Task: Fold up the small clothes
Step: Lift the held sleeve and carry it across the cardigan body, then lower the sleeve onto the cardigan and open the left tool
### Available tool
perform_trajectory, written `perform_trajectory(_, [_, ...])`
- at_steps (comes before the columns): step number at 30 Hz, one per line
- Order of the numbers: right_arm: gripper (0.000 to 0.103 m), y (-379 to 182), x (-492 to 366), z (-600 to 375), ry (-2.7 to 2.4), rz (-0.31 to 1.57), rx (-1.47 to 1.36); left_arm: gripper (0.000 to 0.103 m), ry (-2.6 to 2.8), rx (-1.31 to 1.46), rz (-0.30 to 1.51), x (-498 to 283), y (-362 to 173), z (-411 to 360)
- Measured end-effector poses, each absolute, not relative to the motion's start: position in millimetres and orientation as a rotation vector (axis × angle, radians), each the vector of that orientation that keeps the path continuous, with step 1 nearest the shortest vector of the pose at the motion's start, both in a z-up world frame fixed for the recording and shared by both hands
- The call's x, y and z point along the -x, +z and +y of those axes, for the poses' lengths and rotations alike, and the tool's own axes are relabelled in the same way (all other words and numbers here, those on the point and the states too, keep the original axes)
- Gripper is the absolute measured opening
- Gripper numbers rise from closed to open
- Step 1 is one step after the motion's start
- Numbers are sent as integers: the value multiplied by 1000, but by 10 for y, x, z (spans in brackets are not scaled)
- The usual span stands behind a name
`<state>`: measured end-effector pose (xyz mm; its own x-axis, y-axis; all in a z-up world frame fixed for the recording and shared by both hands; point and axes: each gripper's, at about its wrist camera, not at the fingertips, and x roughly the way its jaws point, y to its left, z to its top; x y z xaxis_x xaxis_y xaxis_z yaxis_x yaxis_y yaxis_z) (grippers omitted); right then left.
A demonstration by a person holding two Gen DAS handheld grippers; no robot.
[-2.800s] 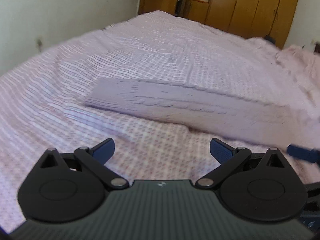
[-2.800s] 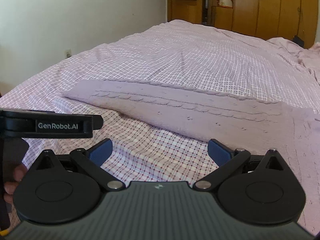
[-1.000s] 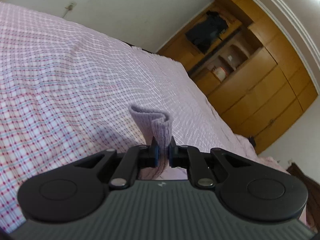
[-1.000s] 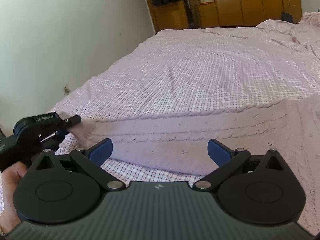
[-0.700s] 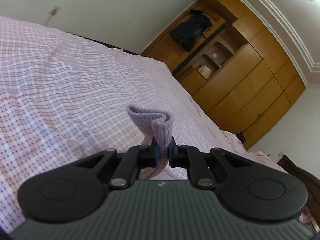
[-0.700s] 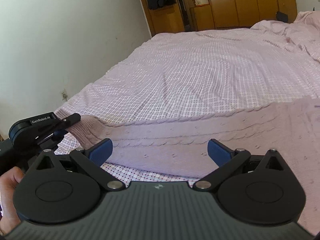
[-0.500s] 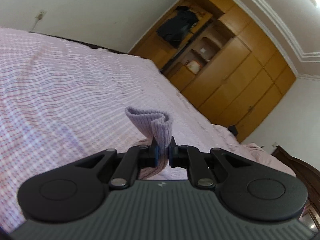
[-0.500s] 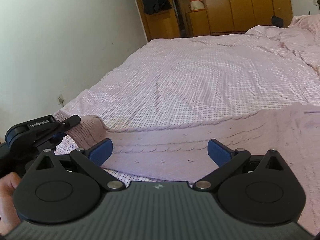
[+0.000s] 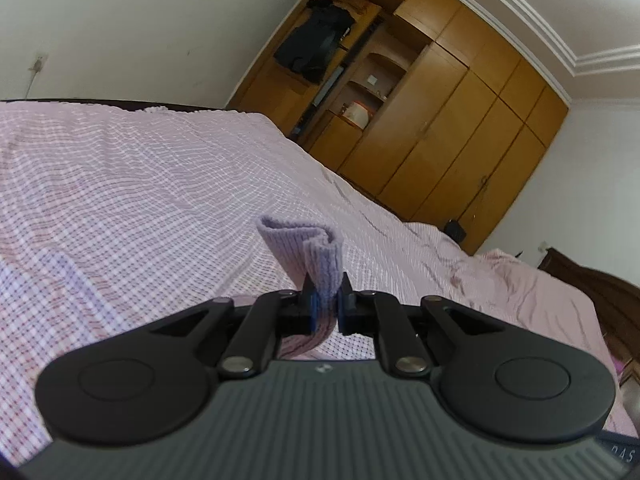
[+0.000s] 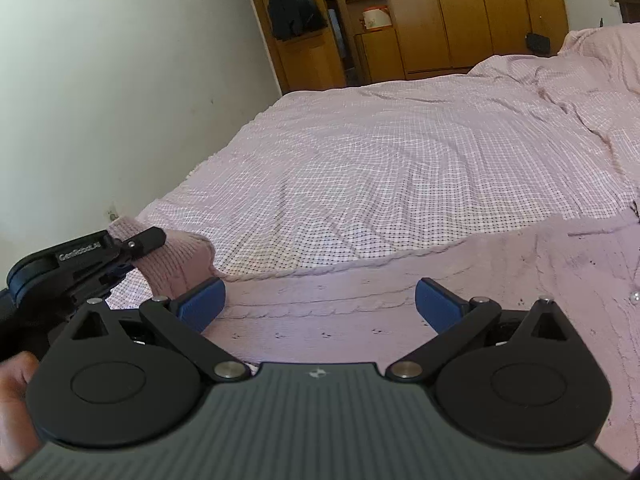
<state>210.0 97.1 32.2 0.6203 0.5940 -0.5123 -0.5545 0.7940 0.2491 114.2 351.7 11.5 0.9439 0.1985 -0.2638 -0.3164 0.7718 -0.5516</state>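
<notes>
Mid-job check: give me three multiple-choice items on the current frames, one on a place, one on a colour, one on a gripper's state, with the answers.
1. Where does the body of the knit garment lie?
A. on the checked bedspread
B. on a wardrobe shelf
C. on the floor

2. What colour are the pads of the right gripper?
A. red
B. blue
C. white

3. How does the left gripper stand?
A. open over the bed
B. shut on nothing
C. shut on the garment's ribbed end

Answers:
1. A, the right wrist view shows it spread on the bed cover.
2. B, both pads show blue beside the black fingers.
3. C, ribbed lilac knit sticks up from between the closed jaws in the left wrist view.
</notes>
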Motion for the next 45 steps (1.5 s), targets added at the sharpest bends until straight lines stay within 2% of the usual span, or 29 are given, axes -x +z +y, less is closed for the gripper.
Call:
perform_trajectory(28, [103,446,-2540,-346,540,599,-122,11,133,649,226,-2026,221,2175])
perform_trajectory(45, [103,431,-2723,-713,534,599,-97,11,128,586,262,-2231,185,1791])
